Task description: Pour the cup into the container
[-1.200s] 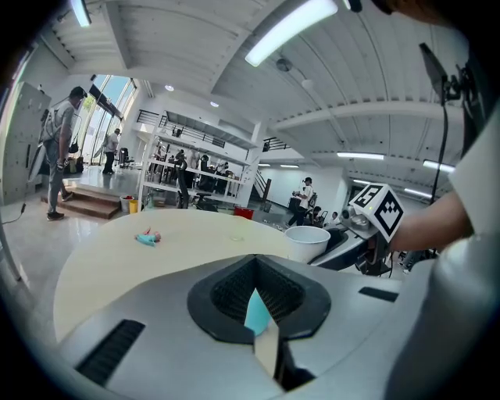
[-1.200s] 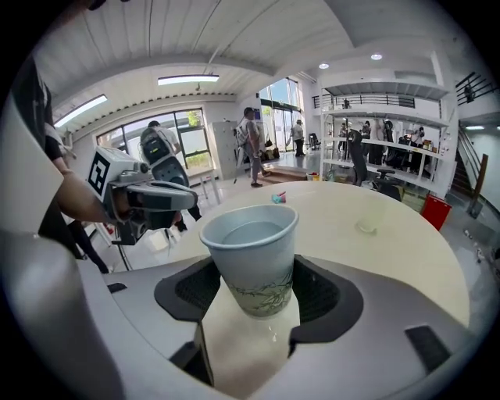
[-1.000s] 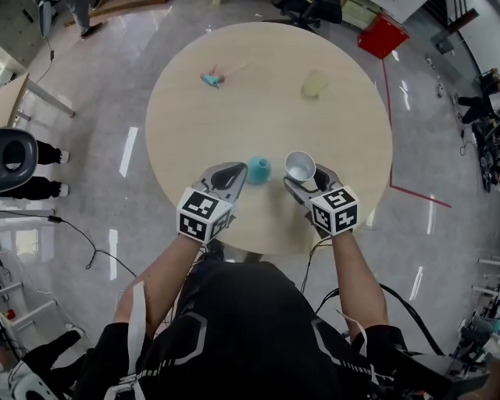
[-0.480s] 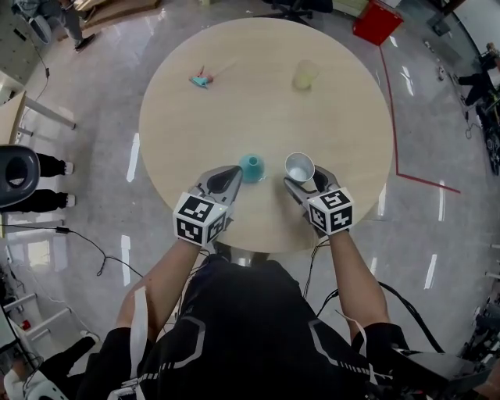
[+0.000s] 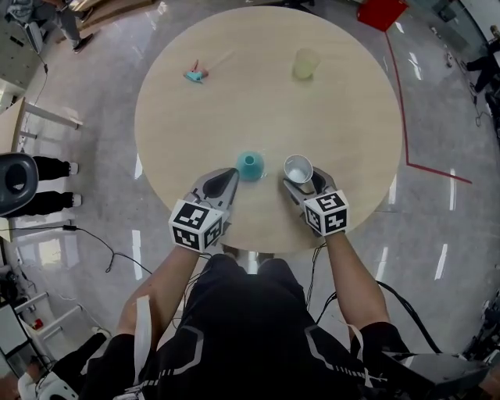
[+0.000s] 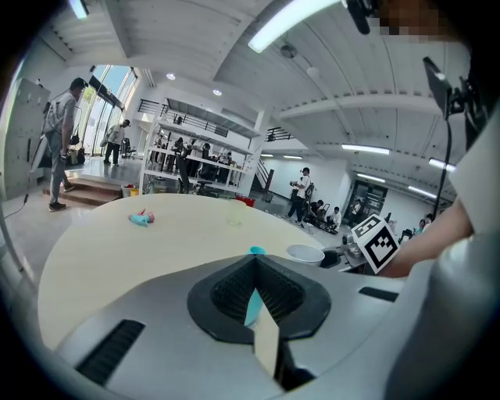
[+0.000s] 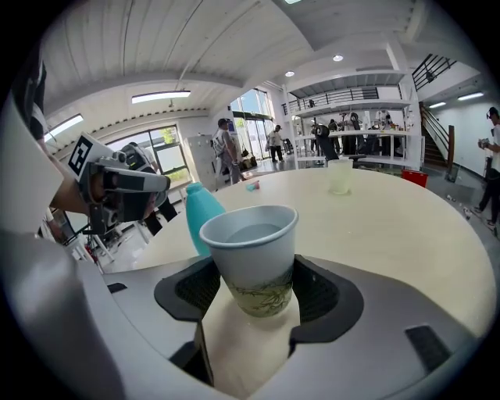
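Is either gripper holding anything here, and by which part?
The right gripper holds the paper cup by its lower body. The left gripper holds nothing; the teal bottle stands beyond its closed fingers.

Round pale wooden desk (image 5: 258, 101); glossy grey floor (image 5: 437, 226), red tape line (image 5: 399, 109); white ribbed ceiling (image 6: 195, 39), strip light (image 6: 301, 23); tall windows (image 6: 105, 98).
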Available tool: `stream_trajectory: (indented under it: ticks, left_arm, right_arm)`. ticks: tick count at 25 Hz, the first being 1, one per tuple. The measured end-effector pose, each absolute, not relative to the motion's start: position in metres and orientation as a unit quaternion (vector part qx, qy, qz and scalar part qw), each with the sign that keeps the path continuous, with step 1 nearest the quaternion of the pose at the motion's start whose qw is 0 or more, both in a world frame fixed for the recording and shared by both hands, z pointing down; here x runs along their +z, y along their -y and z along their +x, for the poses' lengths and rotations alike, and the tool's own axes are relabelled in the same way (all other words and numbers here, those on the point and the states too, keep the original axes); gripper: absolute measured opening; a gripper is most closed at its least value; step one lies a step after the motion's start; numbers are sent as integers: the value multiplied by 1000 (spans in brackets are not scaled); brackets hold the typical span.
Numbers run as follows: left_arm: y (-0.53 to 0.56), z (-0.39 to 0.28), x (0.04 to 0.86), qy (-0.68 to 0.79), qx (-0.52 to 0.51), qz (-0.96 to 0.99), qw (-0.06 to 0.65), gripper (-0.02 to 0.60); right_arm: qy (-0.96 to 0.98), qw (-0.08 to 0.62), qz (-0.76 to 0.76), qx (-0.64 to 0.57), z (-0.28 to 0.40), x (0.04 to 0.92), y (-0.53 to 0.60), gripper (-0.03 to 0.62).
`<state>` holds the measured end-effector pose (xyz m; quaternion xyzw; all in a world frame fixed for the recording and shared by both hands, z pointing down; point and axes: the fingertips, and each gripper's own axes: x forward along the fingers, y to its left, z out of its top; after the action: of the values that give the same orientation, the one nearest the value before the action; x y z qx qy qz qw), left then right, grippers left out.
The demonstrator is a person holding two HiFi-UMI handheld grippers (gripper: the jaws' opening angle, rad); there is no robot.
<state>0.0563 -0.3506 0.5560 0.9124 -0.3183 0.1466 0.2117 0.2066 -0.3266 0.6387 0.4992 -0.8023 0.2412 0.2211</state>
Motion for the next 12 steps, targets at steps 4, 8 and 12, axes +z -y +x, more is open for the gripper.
stream_trajectory:
  ticks: [4, 8, 12]
  left_arm:
    - [352, 55, 572, 322, 156, 908, 217, -2]
    - [352, 56, 583, 323, 160, 906, 224, -2]
    - [351, 57, 588, 320, 161, 905, 230, -2]
  right_arm:
    - [799, 214, 504, 249, 209, 659, 327, 293]
    - [799, 205, 508, 250, 209, 670, 330, 293]
    - [800, 194, 511, 246, 207, 668, 334, 293]
